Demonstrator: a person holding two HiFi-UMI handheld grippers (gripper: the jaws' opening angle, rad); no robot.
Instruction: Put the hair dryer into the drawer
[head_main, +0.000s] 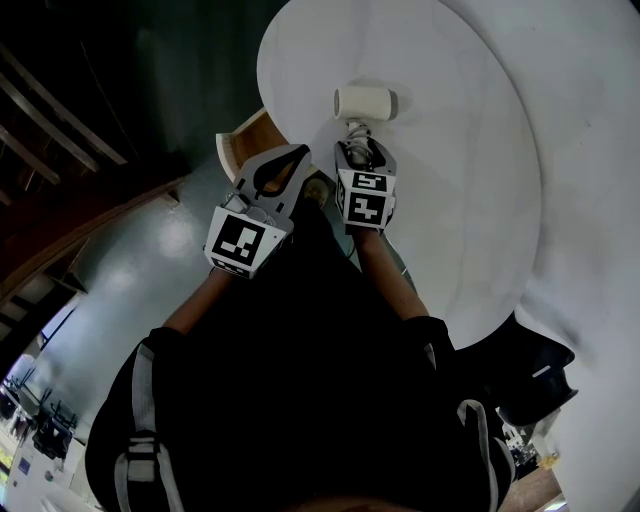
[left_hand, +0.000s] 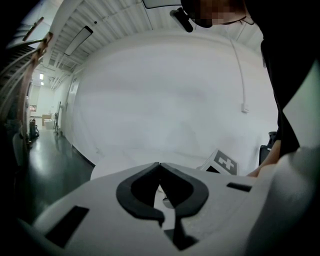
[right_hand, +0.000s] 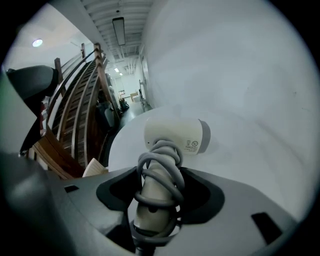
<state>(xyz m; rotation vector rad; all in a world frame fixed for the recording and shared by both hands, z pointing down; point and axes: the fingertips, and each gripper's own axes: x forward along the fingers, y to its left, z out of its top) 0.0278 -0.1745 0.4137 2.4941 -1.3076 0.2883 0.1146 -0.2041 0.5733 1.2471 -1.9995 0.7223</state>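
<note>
Your right gripper (right_hand: 160, 175) is clenched on the handle of the hair dryer (right_hand: 172, 134), one dark jaw on each side of it. A grey cord (right_hand: 161, 159) is wound in loops around that handle, and the jaws press against those loops. The handle runs up and away from the jaws to the dryer's cream barrel. The barrel lies crosswise just beyond the jaw tips, with a grey end cap and a small printed label on its right end. The dryer sits over a round white table (head_main: 470, 150), which spreads out ahead of the gripper and to its right. In the right gripper view you cannot tell whether the barrel touches the tabletop or sits just above it. To the left of the right gripper, just past the table's edge, a light wooden corner (right_hand: 94, 167) shows. Too little of it is visible to say what it is. Further left and beyond stands a dark wooden slatted railing (right_hand: 75, 100), with a lit corridor behind it. Your left gripper (left_hand: 159, 165) is shut tight and holds nothing; its jaw tips meet in a point. It hovers just beside the right gripper, on its left, over the table's near edge and apart from the dryer. Each gripper carries a black-and-white marker cube (head_main: 365, 197) at its back, nearest your dark sleeves. A dark glossy floor (head_main: 150, 260) lies below on the left.
</note>
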